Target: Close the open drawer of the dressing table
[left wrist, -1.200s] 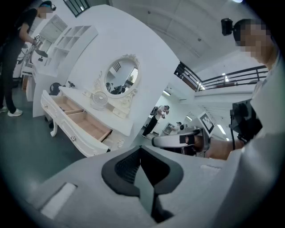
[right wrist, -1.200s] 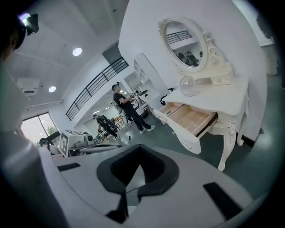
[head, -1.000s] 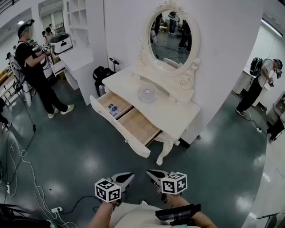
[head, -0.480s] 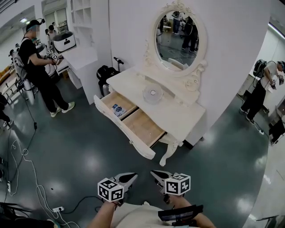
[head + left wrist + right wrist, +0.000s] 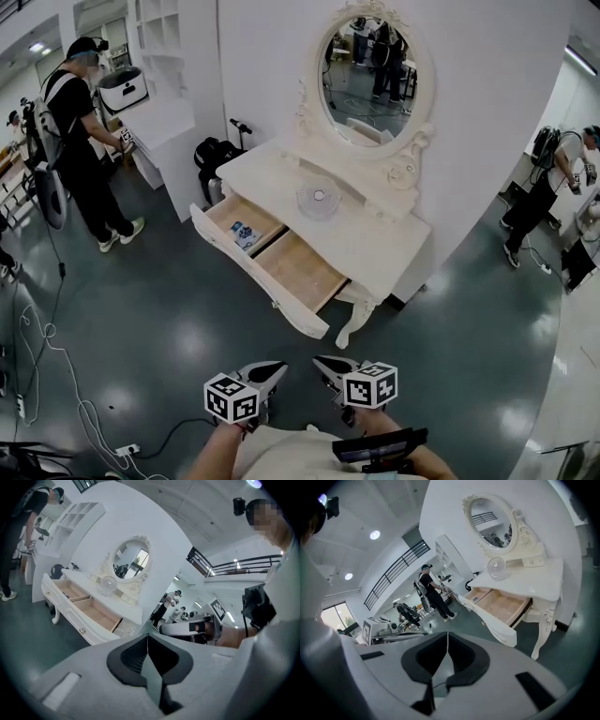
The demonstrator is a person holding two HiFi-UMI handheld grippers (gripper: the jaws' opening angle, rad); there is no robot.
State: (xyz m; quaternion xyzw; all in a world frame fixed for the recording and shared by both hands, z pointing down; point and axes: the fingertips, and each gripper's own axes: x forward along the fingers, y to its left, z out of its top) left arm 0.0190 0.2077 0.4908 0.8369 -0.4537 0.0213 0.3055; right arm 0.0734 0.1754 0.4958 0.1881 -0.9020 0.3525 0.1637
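A long white open drawer lined with pale wood juts from the ornate white dressing table surface, well ahead of both hand-held grippers. The left hand-held gripper and right hand-held gripper sit side by side, jaws together, holding nothing. Dark glossy floor lies between. A person in black stands far left.

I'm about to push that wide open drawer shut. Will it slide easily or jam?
Probably light: the drawer seems to hold only a small packet. It is long and rigid, so a push at one end may skew it; aim near the middle of its front. The packet might slide.
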